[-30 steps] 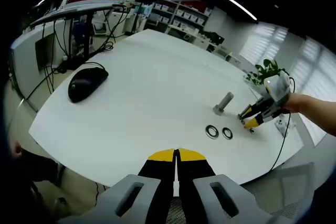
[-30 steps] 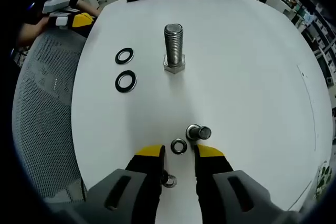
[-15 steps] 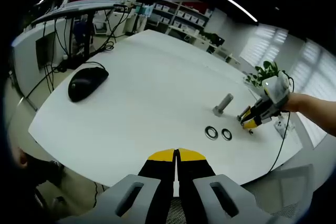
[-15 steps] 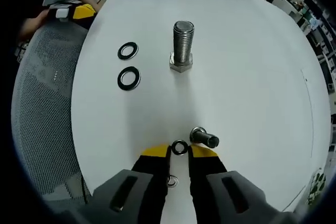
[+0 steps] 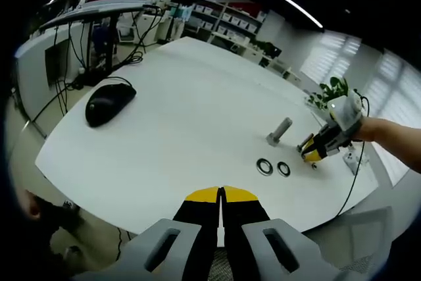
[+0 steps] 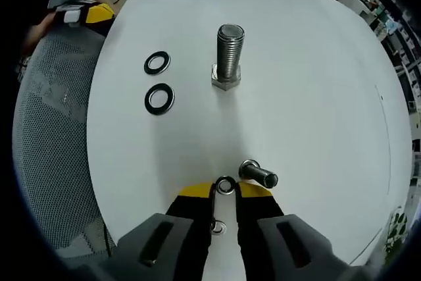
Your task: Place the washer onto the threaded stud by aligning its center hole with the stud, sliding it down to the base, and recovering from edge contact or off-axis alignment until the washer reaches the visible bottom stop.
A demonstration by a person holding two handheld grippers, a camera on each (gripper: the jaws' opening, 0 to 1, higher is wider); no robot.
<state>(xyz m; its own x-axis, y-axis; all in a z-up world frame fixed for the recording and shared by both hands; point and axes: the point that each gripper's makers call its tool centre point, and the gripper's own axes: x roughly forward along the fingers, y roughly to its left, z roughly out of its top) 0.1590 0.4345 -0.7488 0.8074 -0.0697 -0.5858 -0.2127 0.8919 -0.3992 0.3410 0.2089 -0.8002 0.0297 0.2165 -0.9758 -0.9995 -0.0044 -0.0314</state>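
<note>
In the right gripper view, the right gripper (image 6: 225, 190) is low over the white table (image 6: 309, 97), near one of its edges. Its yellow-tipped jaws are nearly together, pinching a small washer (image 6: 225, 185) between the tips; the washer stands up on edge. Touching or just beside the right jaw tip lies a short bolt (image 6: 258, 175) on its side. Another small washer (image 6: 217, 228) lies flat on the table between the jaw bodies. Toward the middle of the table the threaded stud (image 6: 229, 54) stands upright on its hexagonal head, well apart from the held washer. Two dark rings (image 6: 158, 81) lie flat side by side, nearer the table edge than the stud.

In the left gripper view, the left gripper (image 5: 220, 194) hangs off the table's near edge with its jaws pressed together and nothing between them. A computer mouse (image 5: 108, 102) sits toward the table's left edge.
</note>
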